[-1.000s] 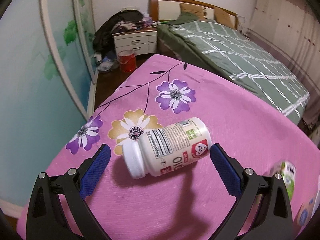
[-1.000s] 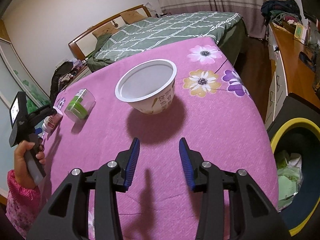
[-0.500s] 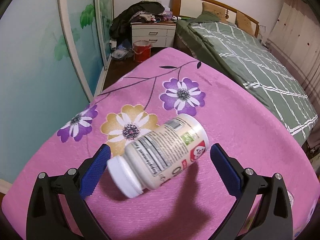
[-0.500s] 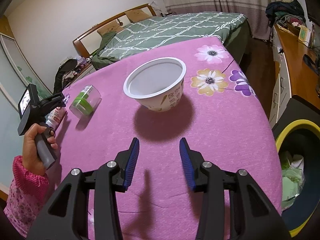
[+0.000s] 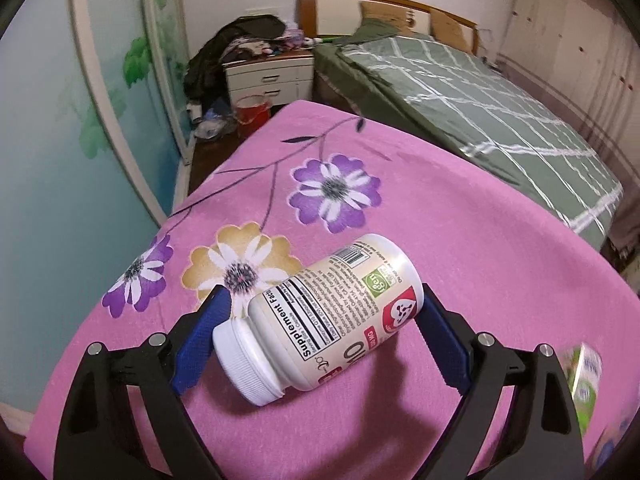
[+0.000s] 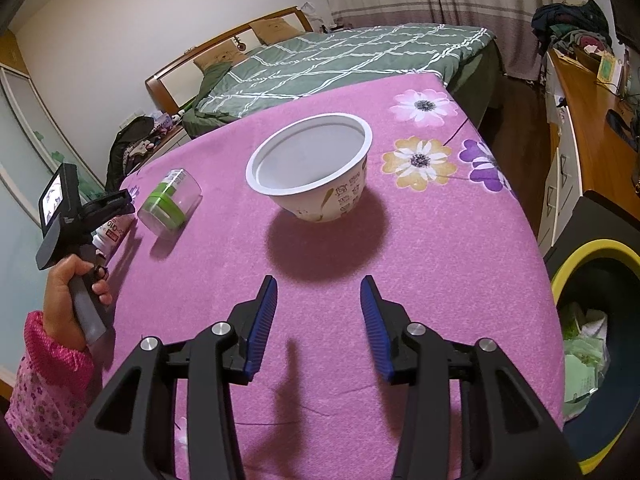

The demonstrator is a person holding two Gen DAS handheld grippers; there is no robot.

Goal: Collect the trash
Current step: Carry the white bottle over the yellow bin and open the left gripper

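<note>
My left tongs (image 5: 320,316) have just been closing endwise on the lying bottle (image 5: 324,316) to bin it; right tongs (image 6: 318,320) half-open, empty.

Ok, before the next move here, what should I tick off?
1. Supplement bottle lies between the left tongs, whose jaws have just been closing: ok.
2. Pads meet cap and base: ok, apparently; grip firmness: cannot tell.
3. Right tongs open, empty, short of the paper bowl: ok.
4. Yellow-rimmed bin open beside the table: ok.
5. Green-banded jar lies apart from the bottle: ok.
</note>
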